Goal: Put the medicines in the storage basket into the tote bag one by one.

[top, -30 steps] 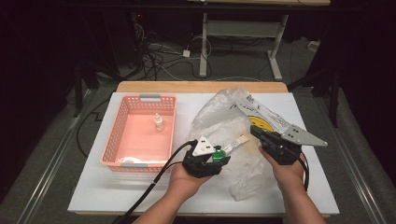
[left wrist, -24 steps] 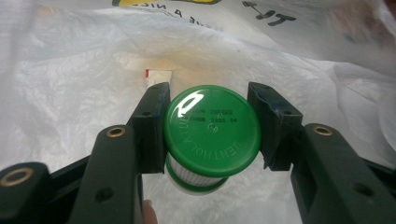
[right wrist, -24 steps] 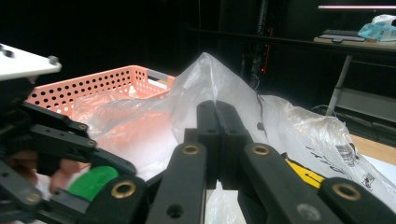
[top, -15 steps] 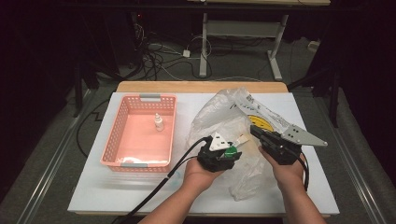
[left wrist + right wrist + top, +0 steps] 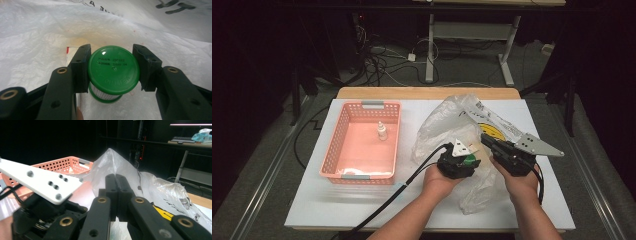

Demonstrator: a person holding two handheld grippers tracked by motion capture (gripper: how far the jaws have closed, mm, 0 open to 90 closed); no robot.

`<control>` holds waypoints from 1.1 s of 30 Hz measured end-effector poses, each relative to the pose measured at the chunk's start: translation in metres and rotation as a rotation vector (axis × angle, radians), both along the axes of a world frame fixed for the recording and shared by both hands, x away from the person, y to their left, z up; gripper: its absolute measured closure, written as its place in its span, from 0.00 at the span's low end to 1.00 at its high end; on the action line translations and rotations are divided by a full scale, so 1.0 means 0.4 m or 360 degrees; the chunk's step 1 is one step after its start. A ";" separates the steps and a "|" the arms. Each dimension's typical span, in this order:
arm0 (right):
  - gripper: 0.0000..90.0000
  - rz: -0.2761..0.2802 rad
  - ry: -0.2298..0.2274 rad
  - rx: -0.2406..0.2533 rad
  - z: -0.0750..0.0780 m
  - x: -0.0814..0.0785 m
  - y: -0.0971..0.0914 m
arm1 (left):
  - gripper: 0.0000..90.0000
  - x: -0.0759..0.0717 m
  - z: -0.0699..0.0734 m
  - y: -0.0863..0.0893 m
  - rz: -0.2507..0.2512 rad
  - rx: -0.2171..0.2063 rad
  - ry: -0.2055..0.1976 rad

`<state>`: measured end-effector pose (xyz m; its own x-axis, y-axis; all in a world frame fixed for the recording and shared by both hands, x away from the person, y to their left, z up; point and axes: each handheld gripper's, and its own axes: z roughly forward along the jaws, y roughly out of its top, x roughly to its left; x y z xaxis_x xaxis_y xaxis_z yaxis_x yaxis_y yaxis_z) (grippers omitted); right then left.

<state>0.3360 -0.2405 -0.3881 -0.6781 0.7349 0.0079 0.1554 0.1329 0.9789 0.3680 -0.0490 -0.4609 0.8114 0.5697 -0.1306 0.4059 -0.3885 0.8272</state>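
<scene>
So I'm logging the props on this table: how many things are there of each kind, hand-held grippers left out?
Plastic bags: 1, the clear bag
Baskets: 1, the pink basket
Green-capped bottles: 1, the green-capped bottle
Small white bottles: 1, the small white bottle in the basket
Total: 4

High view looks down over the table [image 5: 362, 210]; both close tool views share the plastic bag [image 5: 447, 125].
</scene>
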 end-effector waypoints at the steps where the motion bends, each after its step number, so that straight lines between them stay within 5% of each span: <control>1: 1.00 0.0000 0.0009 -0.0002 0.000 -0.001 0.000 | 0.55 0.002 -0.004 -0.004 0.0004 0.0003 0.0000; 20: 1.00 0.0001 0.0015 -0.0006 -0.005 0.001 -0.001 | 0.55 0.023 -0.048 -0.032 0.0021 -0.0056 0.0060; 33: 1.00 -0.0003 0.0014 -0.0005 -0.005 0.000 -0.002 | 0.35 -0.013 -0.018 0.009 -0.0025 -0.0055 0.0044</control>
<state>0.3358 -0.2412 -0.3900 -0.6769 0.7360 0.0113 0.1642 0.1360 0.9770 0.3628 -0.0456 -0.4683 0.8160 0.5518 -0.1723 0.4228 -0.3662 0.8289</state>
